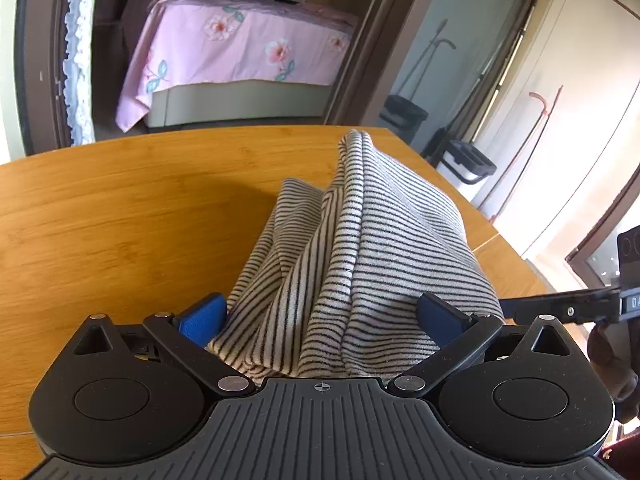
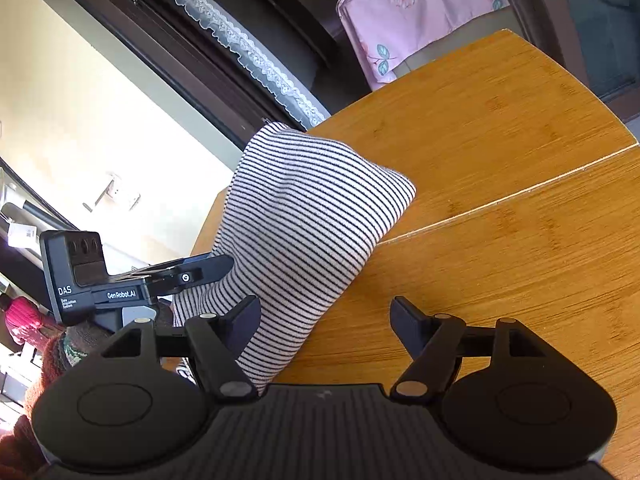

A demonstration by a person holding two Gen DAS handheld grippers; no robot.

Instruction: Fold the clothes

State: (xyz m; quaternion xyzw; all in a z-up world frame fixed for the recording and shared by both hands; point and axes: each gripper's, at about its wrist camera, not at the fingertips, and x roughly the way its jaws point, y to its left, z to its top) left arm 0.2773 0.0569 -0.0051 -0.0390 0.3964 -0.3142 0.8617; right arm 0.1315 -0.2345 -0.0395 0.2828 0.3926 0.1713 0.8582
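Observation:
A white garment with thin dark stripes [image 1: 360, 248] lies bunched on the wooden table [image 1: 120, 220]. In the left wrist view my left gripper [image 1: 324, 314] is open, its blue pads wide apart, with folds of the garment lying between them. In the right wrist view the same garment [image 2: 304, 232] rises in a hump at the table's left edge. My right gripper [image 2: 324, 322] is open; the cloth lies against its left finger [image 2: 240, 320], the right finger stands over bare wood. The left gripper's body [image 2: 96, 280] shows at the left.
A seam [image 2: 500, 200] crosses the table top. A bed with a pink floral cover [image 1: 240, 56] stands beyond the table's far edge. Lace curtain [image 1: 78, 60] hangs at the left. Bins [image 1: 468, 164] and mops stand beyond the table's right corner.

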